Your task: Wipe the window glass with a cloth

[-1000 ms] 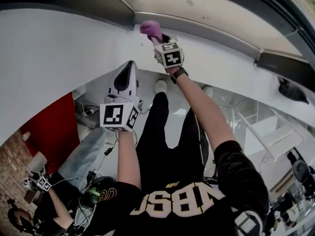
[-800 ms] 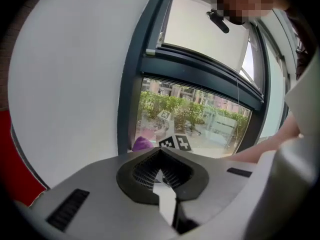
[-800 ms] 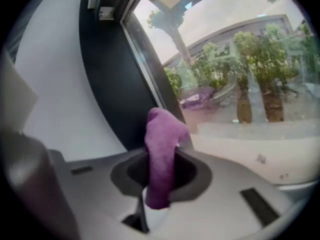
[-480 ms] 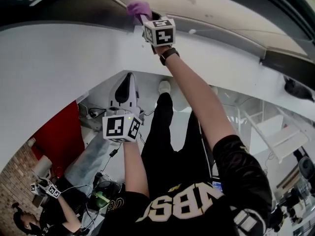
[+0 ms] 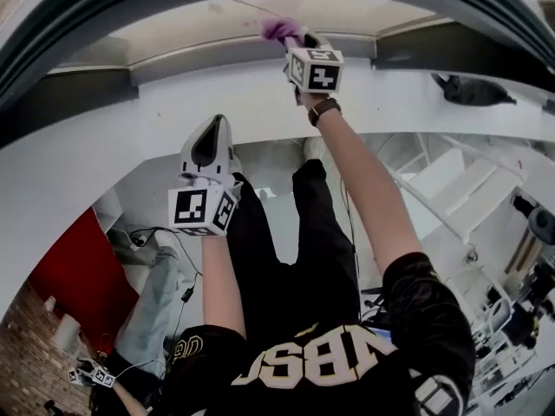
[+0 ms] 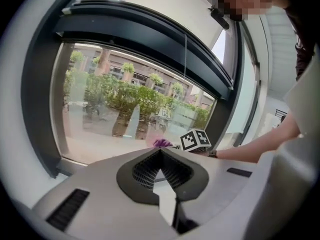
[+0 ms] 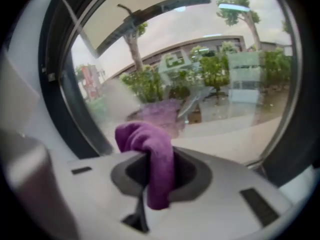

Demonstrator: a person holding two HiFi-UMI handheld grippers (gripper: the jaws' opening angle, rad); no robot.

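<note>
Now: your right gripper (image 7: 150, 171) jaws clamped on purple cloth (image 7: 146, 136), bunched end up against window glass (image 7: 225, 104) near dark frame. Left gripper (image 6: 160, 155) jaws together, empty, well back. Risk: cloth drags loose under pressure, bare jaws scrape glass.

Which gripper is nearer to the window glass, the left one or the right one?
Right. The right gripper holds the cloth up by the glass; the left gripper is lower, back from it, shut on nothing.
</note>
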